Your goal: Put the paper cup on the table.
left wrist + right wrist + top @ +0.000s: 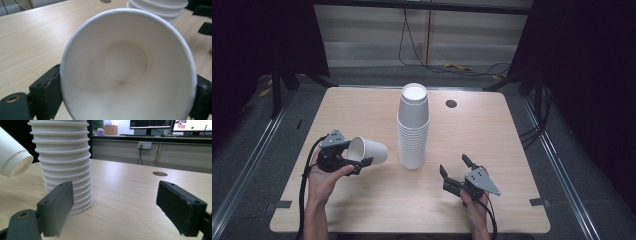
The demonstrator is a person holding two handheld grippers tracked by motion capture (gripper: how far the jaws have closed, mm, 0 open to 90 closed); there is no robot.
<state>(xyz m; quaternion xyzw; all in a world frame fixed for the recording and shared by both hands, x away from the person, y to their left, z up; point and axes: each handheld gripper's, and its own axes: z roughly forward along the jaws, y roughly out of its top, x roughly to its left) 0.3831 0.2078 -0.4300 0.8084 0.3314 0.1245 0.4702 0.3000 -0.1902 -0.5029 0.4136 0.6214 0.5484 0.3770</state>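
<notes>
A tall stack of white paper cups (413, 127) stands mouth-down in the middle of the wooden table (492, 145). My left gripper (354, 156) is shut on a single white paper cup (369, 150), held on its side above the table to the left of the stack. In the left gripper view the cup (125, 60) faces me with its mouth, both jaws pressing on its sides near the rim. My right gripper (455, 165) rests open with nothing between its jaws, in front of and right of the stack (63, 162). The held cup's base (12, 160) shows at upper left there.
A round cable hole (451, 103) sits in the table behind the stack. Table edges lie close in front of both hands. Dark floor, rails and cables surround the table.
</notes>
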